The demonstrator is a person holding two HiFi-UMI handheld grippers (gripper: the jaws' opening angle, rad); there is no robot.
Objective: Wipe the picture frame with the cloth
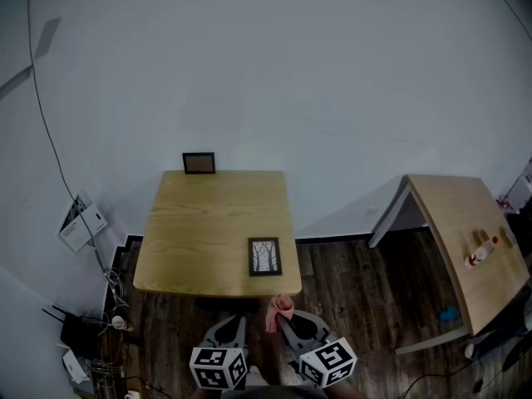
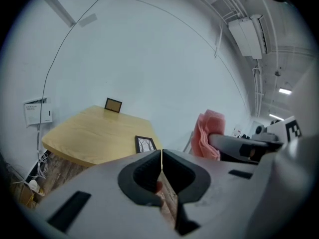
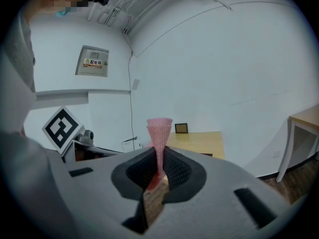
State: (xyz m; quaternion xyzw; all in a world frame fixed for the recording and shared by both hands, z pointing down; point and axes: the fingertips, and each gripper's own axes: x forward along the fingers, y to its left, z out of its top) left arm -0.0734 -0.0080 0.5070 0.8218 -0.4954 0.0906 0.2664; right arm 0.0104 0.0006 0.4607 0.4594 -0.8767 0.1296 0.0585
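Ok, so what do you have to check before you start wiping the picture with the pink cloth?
1. Cloth held: the pink cloth is pinched in the right hand-held gripper. Ok.
2. Spare gripper: the left hand-held gripper is shut with nothing in it. Ok.
3. Clear way: the picture frame lies flat and uncovered near the front edge of the table. Ok.
4. Cloth over the frame: both grippers are short of the table. Not ok.
5. Where the dust is: too small to see. Cannot tell.
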